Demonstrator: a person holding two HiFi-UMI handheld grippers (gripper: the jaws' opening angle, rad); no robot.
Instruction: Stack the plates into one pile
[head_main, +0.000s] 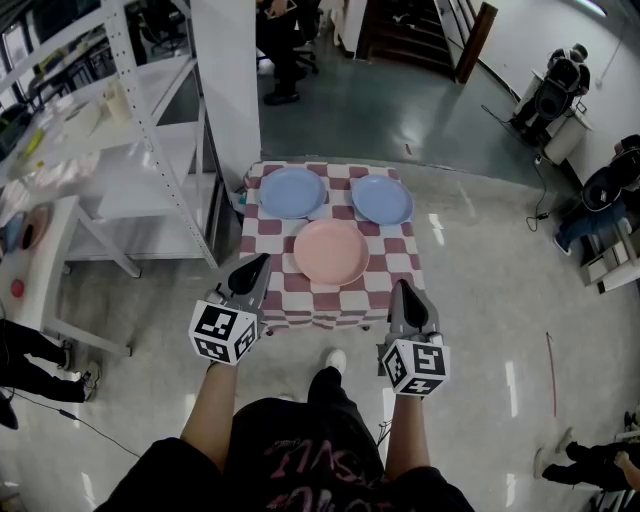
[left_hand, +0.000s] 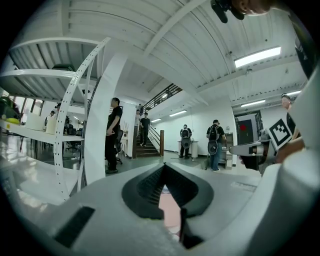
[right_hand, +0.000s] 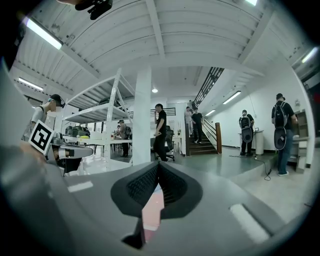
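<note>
Three plates lie apart on a small table with a red-and-white checked cloth (head_main: 398, 262). Two blue plates sit at the back, one at the left (head_main: 292, 192) and one at the right (head_main: 382, 199). A pink plate (head_main: 331, 251) lies in front of them, nearest me. My left gripper (head_main: 262, 262) hovers at the table's near left corner, shut and empty. By the near right corner my right gripper (head_main: 402, 287) is shut too, with nothing in it. Both gripper views look level across the room, with a sliver of pink (left_hand: 169, 204) (right_hand: 151, 212) behind the closed jaws.
A white metal shelf rack (head_main: 150, 130) and a white pillar (head_main: 228, 90) stand left of the table. Several people stand or sit around the room's far side. Grey floor surrounds the table, and stairs (head_main: 405, 30) rise at the back.
</note>
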